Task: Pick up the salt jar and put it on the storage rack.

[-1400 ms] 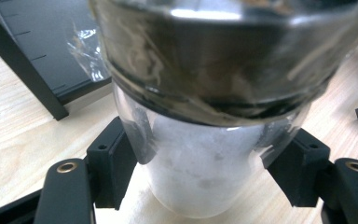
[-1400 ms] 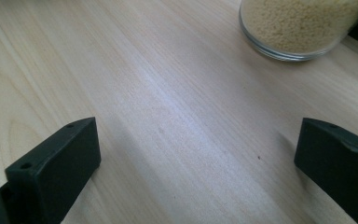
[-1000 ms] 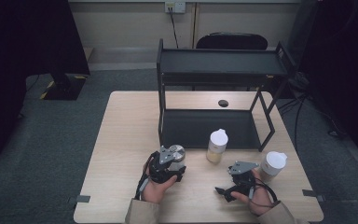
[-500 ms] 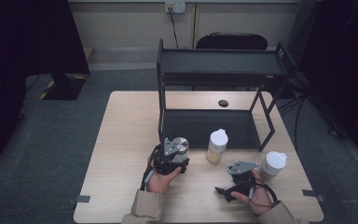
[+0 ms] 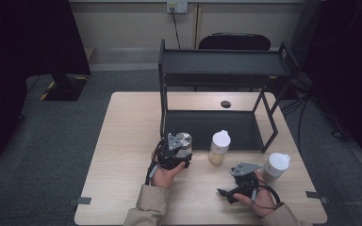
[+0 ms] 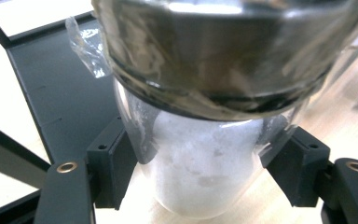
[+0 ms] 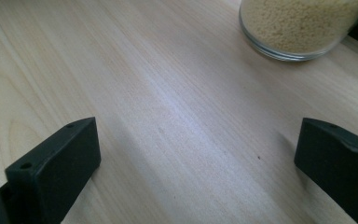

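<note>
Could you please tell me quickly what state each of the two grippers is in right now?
Left gripper: closed on the clear glass jar of white powder with a silver metal lid.
Right gripper: open, holding nothing, above the light wooden table.

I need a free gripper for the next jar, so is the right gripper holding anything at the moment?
No, the right gripper has its jaws wide apart over bare table, with nothing between them.
</note>
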A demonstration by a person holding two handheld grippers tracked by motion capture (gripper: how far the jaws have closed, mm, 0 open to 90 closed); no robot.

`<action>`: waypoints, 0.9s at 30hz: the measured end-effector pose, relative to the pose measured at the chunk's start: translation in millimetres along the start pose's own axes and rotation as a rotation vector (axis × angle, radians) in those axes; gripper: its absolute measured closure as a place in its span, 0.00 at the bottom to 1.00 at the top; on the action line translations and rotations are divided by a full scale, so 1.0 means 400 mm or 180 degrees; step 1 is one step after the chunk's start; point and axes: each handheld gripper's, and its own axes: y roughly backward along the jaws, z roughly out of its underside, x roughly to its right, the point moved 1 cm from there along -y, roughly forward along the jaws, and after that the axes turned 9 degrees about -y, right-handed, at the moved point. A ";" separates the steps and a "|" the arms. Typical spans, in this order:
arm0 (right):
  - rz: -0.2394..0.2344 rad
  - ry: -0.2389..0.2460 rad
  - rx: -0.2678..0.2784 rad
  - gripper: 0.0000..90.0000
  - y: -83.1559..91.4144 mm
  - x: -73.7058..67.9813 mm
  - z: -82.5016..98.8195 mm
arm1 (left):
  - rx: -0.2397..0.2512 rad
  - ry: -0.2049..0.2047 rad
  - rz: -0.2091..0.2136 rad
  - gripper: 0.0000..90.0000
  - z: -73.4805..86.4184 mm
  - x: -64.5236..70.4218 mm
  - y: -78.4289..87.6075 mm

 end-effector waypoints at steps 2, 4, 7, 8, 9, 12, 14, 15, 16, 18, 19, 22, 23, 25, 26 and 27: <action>0.0000 0.0000 0.0000 0.00 0.000 0.000 0.000 | 0.0000 -0.0006 -0.0024 0.34 -0.006 0.000 -0.004; 0.0000 -0.0002 -0.0001 0.00 0.000 0.000 0.000 | -0.0001 -0.0003 -0.0033 0.34 -0.011 0.000 -0.009; 0.0000 -0.0001 0.0000 0.00 0.000 0.000 0.000 | -0.0018 -0.0011 -0.0043 0.34 -0.017 0.001 -0.020; 0.0000 0.0000 0.0000 0.00 0.000 0.000 0.000 | -0.0020 -0.0003 -0.0044 0.34 -0.019 0.001 -0.024; -0.0001 -0.0001 0.0000 0.00 0.000 0.000 0.000 | -0.0027 -0.0005 -0.0047 0.34 -0.021 0.001 -0.026; -0.0001 0.0000 0.0000 0.00 0.000 0.000 0.000 | -0.0034 -0.0004 -0.0053 0.34 -0.026 -0.001 -0.036; 0.0000 0.0000 0.0000 0.00 0.000 0.000 0.000 | -0.0035 0.0005 -0.0066 0.34 -0.030 0.000 -0.042; 0.0000 0.0000 0.0000 0.00 0.000 0.000 0.000 | -0.0037 0.0005 -0.0069 0.34 -0.032 -0.001 -0.044; 0.0000 0.0001 0.0000 0.00 0.000 0.000 0.000 | -0.0037 0.0006 -0.0074 0.34 -0.033 -0.001 -0.046; 0.0000 0.0001 0.0000 0.00 0.000 0.000 0.000 | -0.0033 0.0010 -0.0088 0.34 -0.036 -0.002 -0.052; 0.0001 0.0001 0.0001 0.00 0.000 0.000 0.000 | -0.0037 0.0017 -0.0087 0.34 -0.038 -0.003 -0.055; 0.0000 0.0000 0.0000 0.00 0.000 0.000 0.000 | -0.0047 0.0024 -0.0108 0.34 -0.044 -0.004 -0.062; 0.0000 0.0001 0.0000 0.00 0.000 0.000 0.000 | -0.0048 0.0022 -0.0112 0.34 -0.045 -0.005 -0.064; 0.0001 0.0001 0.0001 0.00 0.000 0.000 0.000 | -0.0038 0.0046 -0.0121 0.34 -0.047 -0.007 -0.067; 0.0001 0.0002 0.0001 0.00 0.000 0.000 0.000 | -0.0035 0.0050 -0.0123 0.34 -0.048 -0.007 -0.069; 0.0001 0.0001 0.0002 0.00 0.000 0.000 0.000 | -0.0043 0.0060 -0.0123 0.34 -0.050 -0.009 -0.072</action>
